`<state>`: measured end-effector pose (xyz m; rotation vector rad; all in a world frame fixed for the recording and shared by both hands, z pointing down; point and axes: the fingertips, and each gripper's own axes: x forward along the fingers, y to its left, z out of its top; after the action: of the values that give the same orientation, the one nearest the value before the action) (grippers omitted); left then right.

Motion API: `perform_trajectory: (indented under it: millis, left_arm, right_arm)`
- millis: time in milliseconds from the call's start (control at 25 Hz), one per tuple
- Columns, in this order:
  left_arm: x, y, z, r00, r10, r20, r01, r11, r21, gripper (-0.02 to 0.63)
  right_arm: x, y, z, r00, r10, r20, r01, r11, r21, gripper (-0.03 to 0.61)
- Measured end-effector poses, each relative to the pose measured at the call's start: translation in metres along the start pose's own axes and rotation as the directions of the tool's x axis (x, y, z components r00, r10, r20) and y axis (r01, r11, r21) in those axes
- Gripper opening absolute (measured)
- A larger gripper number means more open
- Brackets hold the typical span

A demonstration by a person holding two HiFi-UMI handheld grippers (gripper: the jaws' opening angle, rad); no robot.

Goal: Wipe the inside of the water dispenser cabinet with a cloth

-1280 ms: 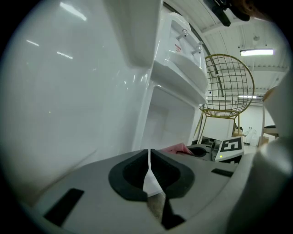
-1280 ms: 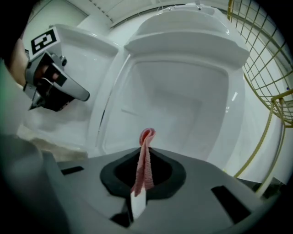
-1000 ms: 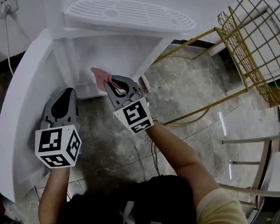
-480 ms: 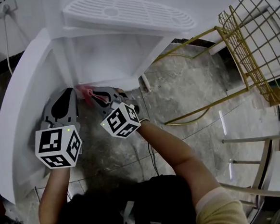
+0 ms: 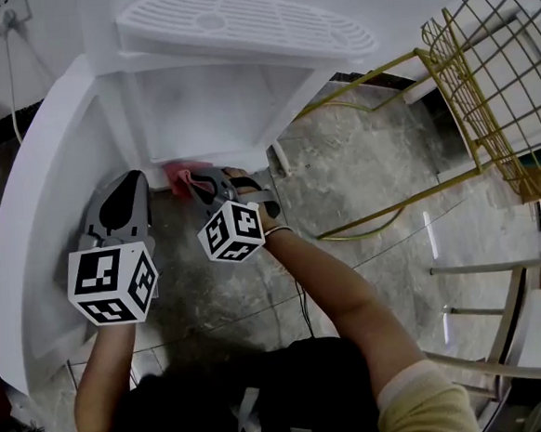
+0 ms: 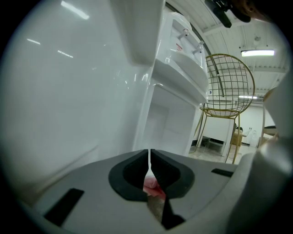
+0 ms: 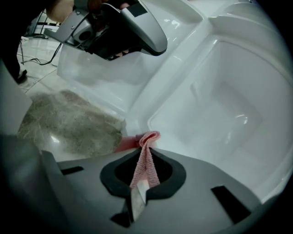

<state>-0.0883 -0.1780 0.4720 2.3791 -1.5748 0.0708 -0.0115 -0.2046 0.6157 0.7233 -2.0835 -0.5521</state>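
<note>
The white water dispenser's cabinet (image 5: pixel 211 108) stands open, its door (image 5: pixel 38 229) swung out to the left. In the head view my right gripper (image 5: pixel 198 181) is shut on a pink cloth (image 5: pixel 185 176) that lies against the cabinet's lower front edge. The right gripper view has the cloth (image 7: pixel 145 157) pinched between the jaws and bunched on the white lip of the cabinet interior (image 7: pixel 219 105). My left gripper (image 5: pixel 130 179) hovers beside the door's inner face, jaws shut with nothing between them. In the left gripper view a bit of the cloth (image 6: pixel 153 189) shows below the left gripper (image 6: pixel 149 157).
A gold wire chair (image 5: pixel 484 82) stands to the right of the dispenser on the stone floor (image 5: pixel 361 185). The dispenser's drip grille (image 5: pixel 246 26) juts out above the cabinet. A wall socket with a cord (image 5: pixel 8 17) is at the top left. A metal frame (image 5: pixel 502 313) stands at the lower right.
My right gripper has carried the pink cloth down and left, from the cabinet opening to its lower front edge. The left gripper has stayed put.
</note>
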Motion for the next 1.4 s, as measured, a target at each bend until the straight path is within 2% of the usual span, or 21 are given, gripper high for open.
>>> perform_trajectory:
  millis: [280,840,1160,1400]
  left_arm:
    - [0.001,-0.001,-0.003,1.000,-0.006,-0.007,0.006,1.000,-0.003,0.026]
    - [0.002,-0.002,-0.008,1.000,-0.011,-0.018,0.011,1.000,-0.013,0.026]
    - [0.001,0.000,-0.008,1.000,-0.007,-0.022,0.007,1.000,-0.014,0.026]
    - [0.001,-0.002,-0.008,1.000,-0.011,-0.026,0.011,1.000,-0.005,0.026]
  right_arm:
    - [-0.009,-0.013,-0.034,0.997,-0.036,-0.075,0.041,0.997,0.071,0.026]
    - [-0.026,-0.039,-0.076,0.984,-0.096,-0.153,0.128,0.968,0.215,0.026]
    - [-0.039,-0.054,-0.082,0.978,-0.136,-0.156,0.174,0.948,0.267,0.026]
    - [-0.054,-0.068,-0.077,0.977,-0.168,-0.130,0.202,0.920,0.335,0.026]
